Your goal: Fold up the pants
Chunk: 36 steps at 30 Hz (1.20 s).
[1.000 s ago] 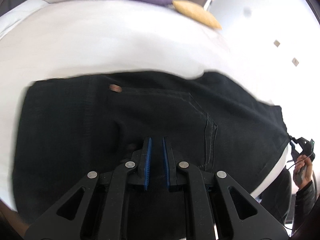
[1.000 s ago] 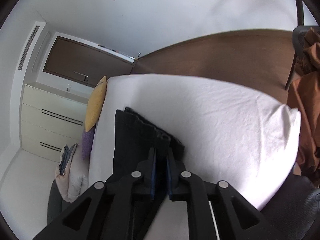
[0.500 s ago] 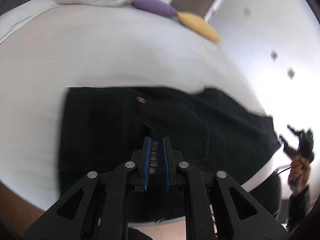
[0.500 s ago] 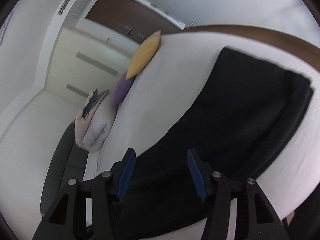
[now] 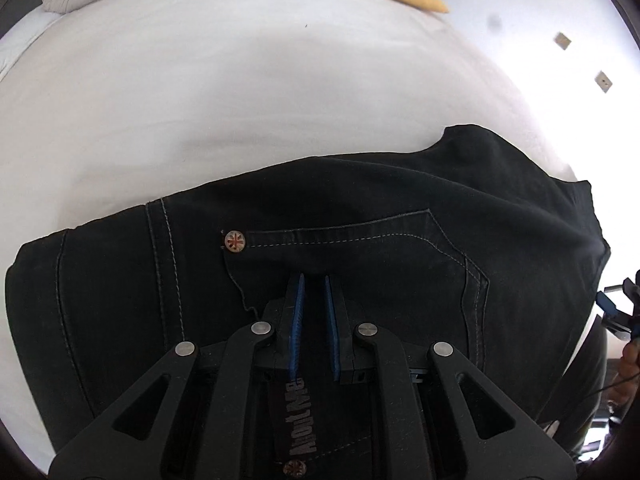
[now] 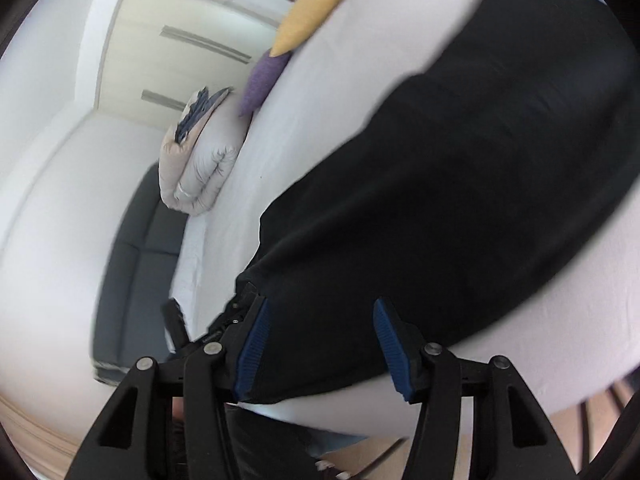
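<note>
the black denim pants [image 5: 360, 216] lie flat on the white bed sheet [image 5: 240, 92], so the left gripper [image 5: 314, 300], jaws nearly together with nothing seen between them, and the right gripper [image 6: 320, 344], jaws apart, should each pinch an edge firmly before lifting it over.

Bright daylight fills both views. In the left wrist view the picture is sharp, but the wall [image 5: 560, 60] on the right glares white. The right wrist view is blurry all over. Both pictures bend at the edges, with dark round corners.
</note>
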Available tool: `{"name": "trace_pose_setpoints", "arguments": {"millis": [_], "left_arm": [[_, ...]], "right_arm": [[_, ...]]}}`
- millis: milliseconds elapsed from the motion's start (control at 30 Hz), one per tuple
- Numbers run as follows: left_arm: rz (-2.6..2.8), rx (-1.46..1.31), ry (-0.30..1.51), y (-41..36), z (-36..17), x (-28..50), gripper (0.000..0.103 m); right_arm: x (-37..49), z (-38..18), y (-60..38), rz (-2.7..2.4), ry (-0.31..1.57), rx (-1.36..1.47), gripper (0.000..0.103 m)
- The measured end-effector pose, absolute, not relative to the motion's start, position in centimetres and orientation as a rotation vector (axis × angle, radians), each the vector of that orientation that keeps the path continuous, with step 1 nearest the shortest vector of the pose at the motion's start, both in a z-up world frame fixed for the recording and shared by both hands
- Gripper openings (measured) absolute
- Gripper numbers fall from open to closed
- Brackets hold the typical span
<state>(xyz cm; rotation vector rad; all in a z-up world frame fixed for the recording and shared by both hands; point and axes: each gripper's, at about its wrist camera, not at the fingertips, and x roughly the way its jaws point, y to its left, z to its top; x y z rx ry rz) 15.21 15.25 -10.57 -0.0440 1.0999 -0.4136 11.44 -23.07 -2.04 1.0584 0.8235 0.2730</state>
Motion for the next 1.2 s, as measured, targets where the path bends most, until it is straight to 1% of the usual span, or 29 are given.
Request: {"name": "trace_pose_setpoints", "arguments": {"millis": [100, 367, 700, 733, 800, 833, 867, 900, 933, 967, 1200], "left_arm": [[-0.422, -0.070, 1.076, 16.0, -10.6, 14.6, 0.010], [-0.411, -0.091, 1.071, 16.4, -10.3, 14.2, 0.010], [-0.410, -0.082, 1.063, 15.8, -11.0, 14.4, 0.010], [-0.410, -0.083, 1.063, 15.8, -11.0, 14.4, 0.010], [-0.411, -0.084, 1.062, 15.8, -10.9, 14.4, 0.010], [-0.412, -0.085, 1.061, 15.8, -11.0, 14.4, 0.010], [-0.413, -0.085, 1.059, 15.8, -11.0, 14.3, 0.010], [-0.415, -0.085, 1.059, 15.8, -11.1, 14.3, 0.010], [-0.417, -0.082, 1.057, 15.8, -11.1, 14.3, 0.010], [-0.419, -0.077, 1.055, 15.8, -11.1, 14.3, 0.010], [-0.423, -0.054, 1.046, 15.5, -11.0, 13.8, 0.010]], "right_arm": [[11.4, -3.6, -22.7, 0.292, 0.854, 1.121, 0.058], [12.9, -4.9, -19.7, 0.332, 0.967, 1.125, 0.057], [13.6, -5.9, -18.1, 0.379, 1.000, 1.166, 0.057], [13.9, -6.1, -18.0, 0.380, 1.000, 1.168, 0.056], [14.5, -6.4, -17.9, 0.382, 1.002, 1.170, 0.047], [14.8, -6.7, -17.9, 0.388, 1.002, 1.170, 0.037], [14.9, -7.0, -18.0, 0.382, 1.002, 1.174, 0.022], [14.8, -7.3, -18.2, 0.372, 1.004, 1.178, 0.012], [14.6, -8.0, -18.5, 0.368, 1.008, 1.197, 0.004], [14.3, -8.3, -18.6, 0.371, 1.002, 1.207, 0.001], [12.7, -7.8, -18.1, 0.360, 0.979, 1.136, 0.001]]}}
